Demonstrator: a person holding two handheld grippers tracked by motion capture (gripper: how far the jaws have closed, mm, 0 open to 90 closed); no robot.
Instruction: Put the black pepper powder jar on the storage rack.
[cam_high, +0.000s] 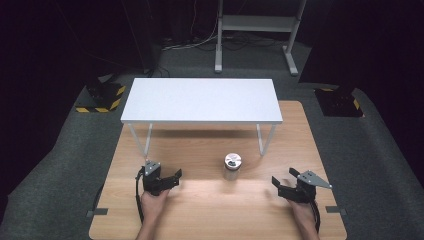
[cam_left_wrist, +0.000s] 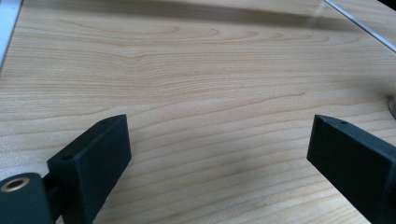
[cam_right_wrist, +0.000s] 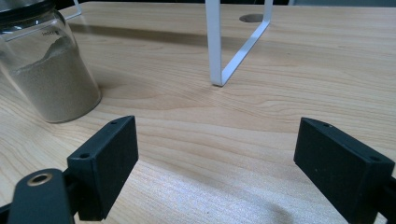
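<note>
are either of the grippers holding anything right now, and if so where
Nothing is held. The left gripper and right gripper are both open over bare wood; the clear glass jar of beige powder stands untouched.

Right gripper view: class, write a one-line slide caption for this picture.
Open right gripper over the wooden table, a glass jar of sandy powder ahead to its left, beside a white shelf leg.

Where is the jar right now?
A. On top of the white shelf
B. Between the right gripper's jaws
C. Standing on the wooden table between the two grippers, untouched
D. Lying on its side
C: the jar stands upright on the wooden table, apart from the open left gripper and right gripper.
</note>
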